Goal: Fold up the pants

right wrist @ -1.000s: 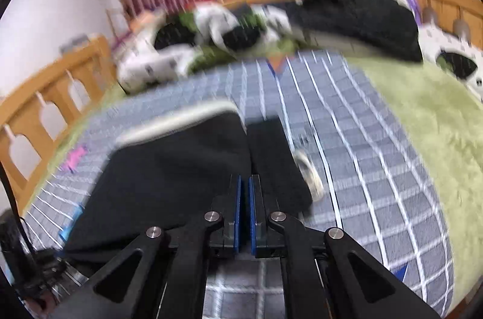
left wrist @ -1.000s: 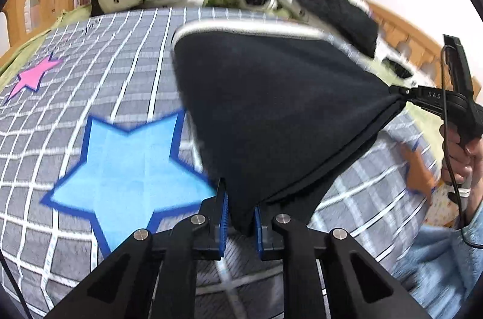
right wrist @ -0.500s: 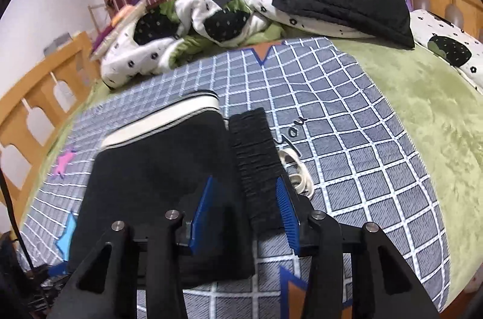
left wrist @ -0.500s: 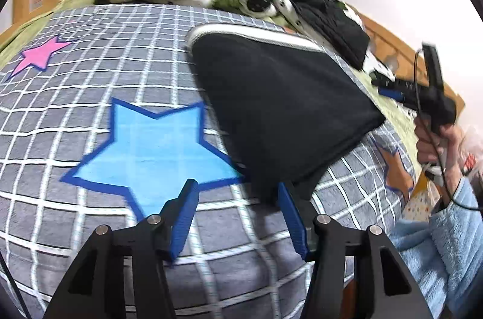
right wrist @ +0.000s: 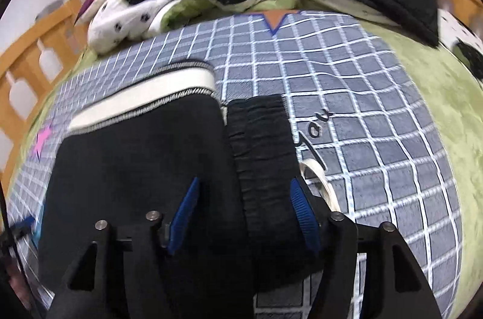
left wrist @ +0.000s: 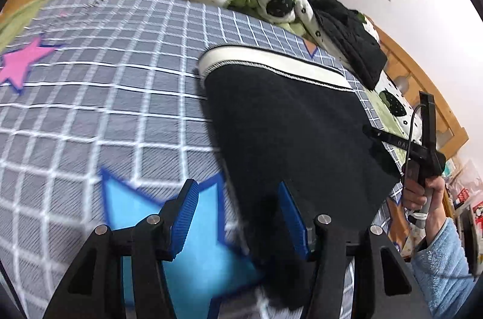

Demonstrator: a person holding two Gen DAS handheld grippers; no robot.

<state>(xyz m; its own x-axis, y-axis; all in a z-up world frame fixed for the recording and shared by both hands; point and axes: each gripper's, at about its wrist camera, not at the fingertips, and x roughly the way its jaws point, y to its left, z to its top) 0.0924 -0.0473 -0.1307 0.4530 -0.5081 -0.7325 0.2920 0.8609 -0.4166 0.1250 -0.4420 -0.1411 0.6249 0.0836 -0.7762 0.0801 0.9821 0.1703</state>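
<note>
The folded black pants (left wrist: 289,131) lay on the checked bed (left wrist: 120,107), both tools parted and gripping nothing, the right tool (right wrist: 244,216) widening; only its view showed the elastic waistband (right wrist: 262,143).

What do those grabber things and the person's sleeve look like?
Each gripper has black angular plastic fingers with silver bolts and ribbed blue pads. The right gripper looks the same. A thin black cable runs from it, and the person wears a fluffy light-blue sleeve.

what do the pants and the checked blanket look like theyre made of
Pants: probably thick matte black knit or fleece, with a ribbed cream band at one end. Blanket: likely soft short-pile fleece; its grey squares show a brushed, streaky nap.
</note>
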